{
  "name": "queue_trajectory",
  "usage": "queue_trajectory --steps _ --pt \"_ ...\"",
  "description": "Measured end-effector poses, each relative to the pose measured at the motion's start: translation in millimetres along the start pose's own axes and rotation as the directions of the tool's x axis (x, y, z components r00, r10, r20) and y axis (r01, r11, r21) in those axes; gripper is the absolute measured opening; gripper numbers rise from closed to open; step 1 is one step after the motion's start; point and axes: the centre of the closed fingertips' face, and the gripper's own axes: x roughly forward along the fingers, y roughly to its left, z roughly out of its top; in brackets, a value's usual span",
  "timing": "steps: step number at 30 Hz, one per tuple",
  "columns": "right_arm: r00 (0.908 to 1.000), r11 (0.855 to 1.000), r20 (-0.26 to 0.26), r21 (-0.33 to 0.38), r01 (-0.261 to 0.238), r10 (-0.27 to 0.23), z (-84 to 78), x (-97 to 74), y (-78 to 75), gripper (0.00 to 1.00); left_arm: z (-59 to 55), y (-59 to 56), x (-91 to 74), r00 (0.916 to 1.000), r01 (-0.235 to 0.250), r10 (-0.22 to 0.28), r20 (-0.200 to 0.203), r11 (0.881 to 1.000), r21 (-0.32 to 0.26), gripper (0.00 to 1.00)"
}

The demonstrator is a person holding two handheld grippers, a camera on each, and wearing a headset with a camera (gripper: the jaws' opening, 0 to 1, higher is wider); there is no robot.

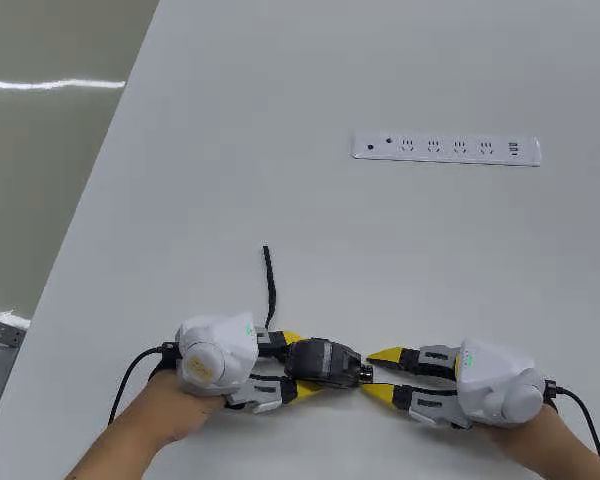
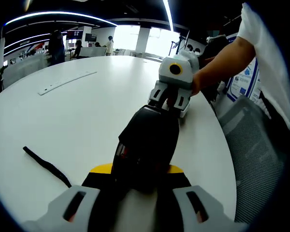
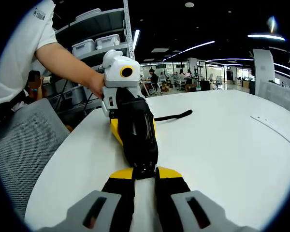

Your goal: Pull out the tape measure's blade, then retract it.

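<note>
The black tape measure (image 1: pixel 325 360) sits low on the white bench (image 1: pixel 280 150), right between both tools. The left tool (image 1: pixel 298 364) is clamped around its body. The right tool (image 1: pixel 378 372) has its yellow tips nearly together, pinching the case's front end; I can't make out any blade. The black strap (image 1: pixel 270 285) trails off across the bench, and a power strip (image 1: pixel 446 148) lies well apart.

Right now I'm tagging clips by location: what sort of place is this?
Probably an open-plan office or lab: a long white table with a power strip, ceiling strip lights, and shelves holding storage bins.
</note>
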Motion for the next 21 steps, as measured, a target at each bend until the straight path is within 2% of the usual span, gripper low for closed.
queue_trajectory --steps 21 --pt "0.9999 1.0 0.011 0.011 0.001 -0.001 0.7 2.2 1.4 0.13 0.6 -0.6 -0.5 1.0 0.001 -0.001 0.001 1.0 0.005 0.3"
